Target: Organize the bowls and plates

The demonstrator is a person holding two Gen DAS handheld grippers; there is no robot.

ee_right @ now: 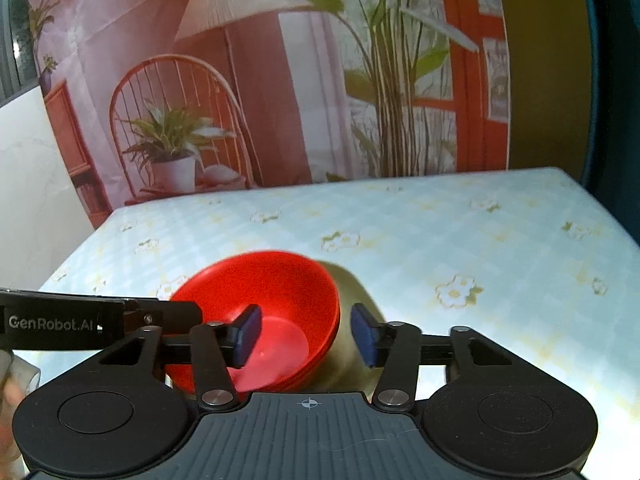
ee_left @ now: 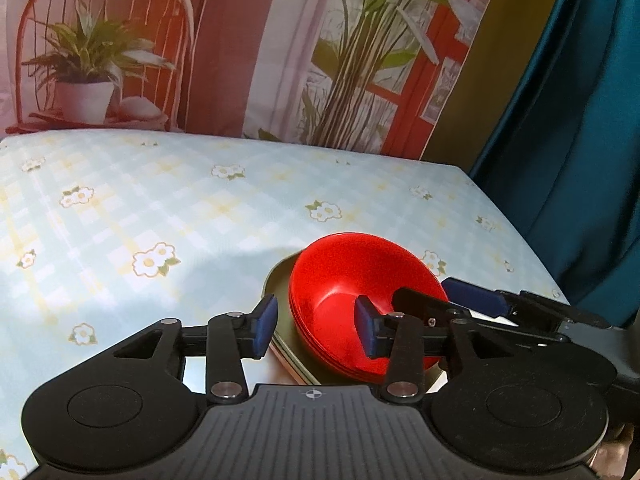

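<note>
A nested stack of red bowls (ee_left: 344, 276) (ee_right: 280, 288) sits on a stack of olive-green plates (ee_left: 280, 280) (ee_right: 352, 364) on the tablecloth. My left gripper (ee_left: 316, 330) straddles the bowls' left rim, one blue pad inside and one outside, with clear gaps on both sides, so it is open. My right gripper (ee_right: 306, 338) straddles the right rim the same way and is open too. In the left wrist view the right gripper (ee_left: 448, 296) comes in from the right. A finger of the left gripper (ee_right: 176, 314) shows at the bowls' left side in the right wrist view.
The table (ee_left: 160, 200) wears a pale blue check cloth with white flowers. A printed backdrop of plants and a chair (ee_left: 240, 40) hangs behind it. A teal curtain (ee_left: 580, 120) hangs past the table's right edge. A white wall (ee_right: 28, 200) stands at the left.
</note>
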